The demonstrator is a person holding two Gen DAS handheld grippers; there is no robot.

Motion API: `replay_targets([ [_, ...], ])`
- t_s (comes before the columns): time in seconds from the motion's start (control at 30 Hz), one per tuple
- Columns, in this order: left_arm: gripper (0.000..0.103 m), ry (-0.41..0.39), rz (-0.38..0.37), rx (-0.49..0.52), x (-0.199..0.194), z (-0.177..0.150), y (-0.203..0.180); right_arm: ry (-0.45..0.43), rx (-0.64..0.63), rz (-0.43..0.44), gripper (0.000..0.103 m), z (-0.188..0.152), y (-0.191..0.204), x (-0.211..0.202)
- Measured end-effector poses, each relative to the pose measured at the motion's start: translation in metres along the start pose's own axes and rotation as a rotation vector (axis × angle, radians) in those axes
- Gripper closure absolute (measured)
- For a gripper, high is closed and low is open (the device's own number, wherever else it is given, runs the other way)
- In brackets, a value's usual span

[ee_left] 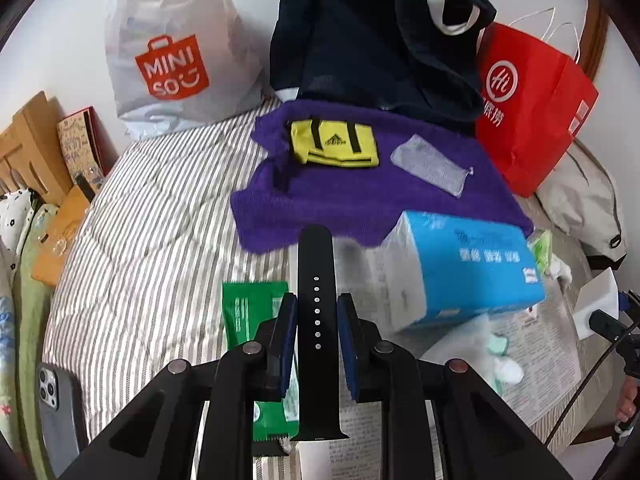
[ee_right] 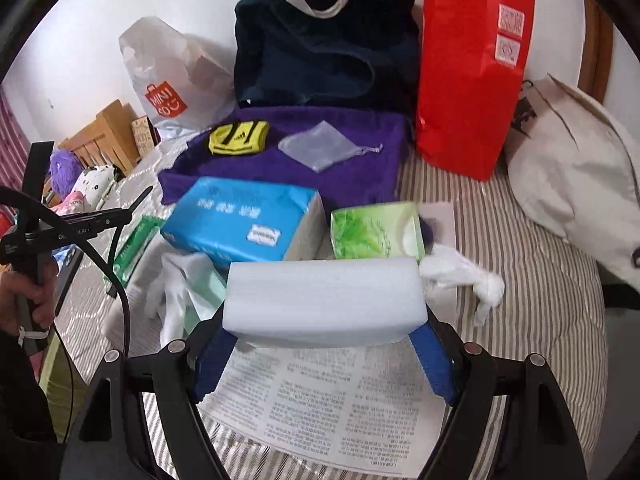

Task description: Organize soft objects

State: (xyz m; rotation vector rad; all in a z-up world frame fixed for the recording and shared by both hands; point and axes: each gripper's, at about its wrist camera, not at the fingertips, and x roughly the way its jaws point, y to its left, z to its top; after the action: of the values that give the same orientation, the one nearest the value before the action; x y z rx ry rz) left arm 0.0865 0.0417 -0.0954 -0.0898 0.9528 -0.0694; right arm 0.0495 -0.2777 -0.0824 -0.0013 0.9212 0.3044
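left gripper angled down, jaws nearly closed, clamping strap; right gripper angled down, jaws wide, clamping foam block.

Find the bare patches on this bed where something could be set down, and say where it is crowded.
Bare striped quilt lies between the white shopping bag, the purple towel and the phone. A second strip lies between the red paper bag and the beige bag. It is crowded around the blue tissue pack, the green packet and the newspaper.

both wrist views look steeply down, close over the bed, sharing the purple towel.
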Motion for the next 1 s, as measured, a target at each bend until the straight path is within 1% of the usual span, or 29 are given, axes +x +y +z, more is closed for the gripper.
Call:
replay_targets([
  [0.2, 0.083, -0.019, -0.008, 0.011, -0.003, 0.018, -0.001, -0.029, -0.01, 0.006, 0.022, 0.02, 0.003, -0.005],
  [0.47, 0.083, -0.047, -0.028, 0.04, 0.0, 0.051, -0.005, -0.058, -0.018, 0.005, 0.023, 0.047, 0.004, -0.002],
  [0.73, 0.083, -0.067, -0.057, 0.041, 0.014, 0.086, -0.008, -0.069, -0.012, 0.011, 0.023, 0.08, 0.004, 0.014],
  [1.0, 0.083, -0.072, -0.087, 0.021, 0.04, 0.12, -0.007, -0.056, 0.003, -0.007, 0.023, 0.112, 0.001, 0.043],
])
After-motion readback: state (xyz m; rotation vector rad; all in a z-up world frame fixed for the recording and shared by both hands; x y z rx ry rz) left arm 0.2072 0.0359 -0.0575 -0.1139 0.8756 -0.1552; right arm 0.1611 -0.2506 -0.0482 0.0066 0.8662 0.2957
